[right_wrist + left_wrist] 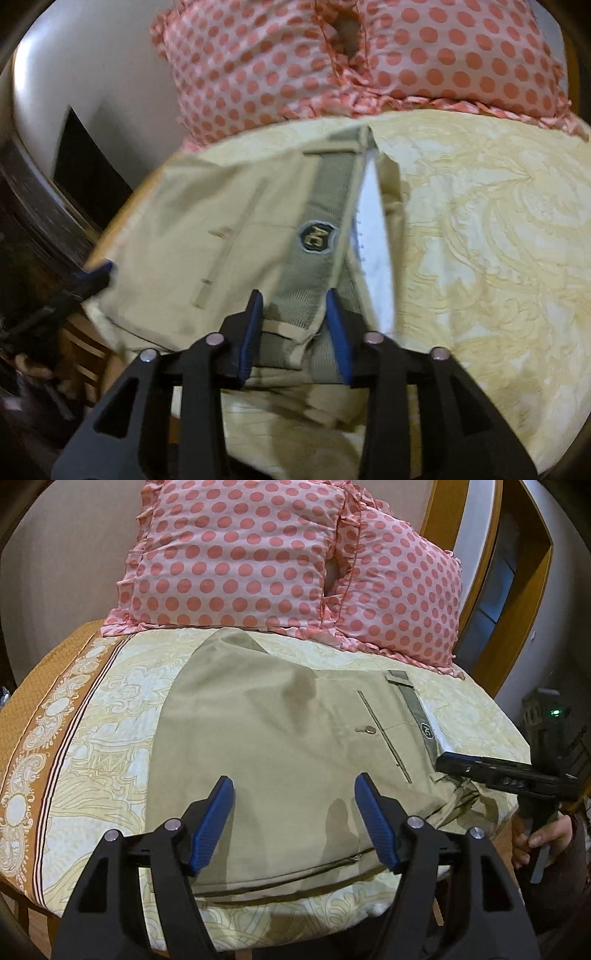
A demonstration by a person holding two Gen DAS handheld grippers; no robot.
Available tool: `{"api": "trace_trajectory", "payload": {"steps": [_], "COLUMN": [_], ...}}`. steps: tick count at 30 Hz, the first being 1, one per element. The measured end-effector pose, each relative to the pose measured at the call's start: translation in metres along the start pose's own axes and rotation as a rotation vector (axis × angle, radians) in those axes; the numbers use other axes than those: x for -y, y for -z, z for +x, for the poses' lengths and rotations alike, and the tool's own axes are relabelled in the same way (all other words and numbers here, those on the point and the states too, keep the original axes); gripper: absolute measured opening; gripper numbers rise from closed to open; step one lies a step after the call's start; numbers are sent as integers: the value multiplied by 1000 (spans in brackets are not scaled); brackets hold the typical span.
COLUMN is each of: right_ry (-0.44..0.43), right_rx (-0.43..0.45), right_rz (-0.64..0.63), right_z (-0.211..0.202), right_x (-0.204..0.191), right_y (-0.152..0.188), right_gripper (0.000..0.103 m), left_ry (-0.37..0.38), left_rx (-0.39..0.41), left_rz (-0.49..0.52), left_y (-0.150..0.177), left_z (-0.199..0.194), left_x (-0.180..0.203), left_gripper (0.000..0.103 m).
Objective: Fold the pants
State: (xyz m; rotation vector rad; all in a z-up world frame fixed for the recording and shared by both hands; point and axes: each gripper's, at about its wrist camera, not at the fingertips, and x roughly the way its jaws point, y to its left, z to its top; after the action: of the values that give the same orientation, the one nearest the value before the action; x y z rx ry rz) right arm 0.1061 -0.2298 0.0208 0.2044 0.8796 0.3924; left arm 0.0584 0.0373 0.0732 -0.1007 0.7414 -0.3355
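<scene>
Khaki pants [266, 746] lie folded flat on the bed, waistband [415, 709] to the right, back pocket with a button facing up. My left gripper [293, 794] is open and hovers over the near part of the pants, touching nothing. My right gripper [294, 306] straddles the olive waistband [325, 229] near its logo patch [317, 238]; its jaws stand a little apart with the band's end between them. The right gripper also shows in the left wrist view [448, 762], at the waist end of the pants.
Two pink polka-dot pillows [240, 554] lean at the head of the bed. The yellow patterned bedsheet [110, 716] has an orange border at the left edge. A wooden frame [513, 602] stands at the right. The bed's near edge drops off below the pants.
</scene>
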Motion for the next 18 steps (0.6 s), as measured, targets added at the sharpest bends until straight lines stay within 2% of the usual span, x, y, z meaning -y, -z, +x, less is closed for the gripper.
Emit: {"api": "trace_trajectory", "payload": {"steps": [1, 3, 4, 5, 8, 9, 10, 11, 14, 15, 16, 18], "right_ry": [-1, 26, 25, 14, 20, 0, -17, -29, -30, -60, -71, -83], "right_rx": [-1, 12, 20, 17, 11, 18, 21, 17, 24, 30, 29, 27], "right_rz": [6, -6, -13, -18, -47, -47, -50, -55, -66, -37, -13, 24], "right_z": [-2, -11, -13, -13, -8, -8, -7, -6, -6, -8, -8, -13], "right_x": [1, -1, -2, -2, -7, -8, -9, -11, -11, -5, 0, 7], "right_y": [1, 3, 4, 6, 11, 12, 12, 12, 14, 14, 14, 17], "right_gripper": [32, 40, 53, 57, 58, 56, 45, 42, 40, 37, 31, 29], "left_ry": [-2, -15, -21, -24, -22, -20, -22, -22, -23, -26, -30, -30], "left_rx": [3, 9, 10, 10, 8, 9, 9, 8, 3, 1, 0, 0], "left_rz": [1, -1, -7, -14, -25, -21, -16, -11, -6, -7, -9, -12], "left_y": [0, 1, 1, 1, -1, -1, -1, -1, -1, 0, 0, 0], "left_z": [-1, -3, -3, -3, -1, -1, -1, -1, 1, 2, 3, 2], "left_x": [0, -2, -5, -7, -9, -8, -8, -7, -6, -7, -8, -8], "left_gripper": [69, 70, 70, 70, 70, 70, 70, 70, 71, 72, 72, 72]}}
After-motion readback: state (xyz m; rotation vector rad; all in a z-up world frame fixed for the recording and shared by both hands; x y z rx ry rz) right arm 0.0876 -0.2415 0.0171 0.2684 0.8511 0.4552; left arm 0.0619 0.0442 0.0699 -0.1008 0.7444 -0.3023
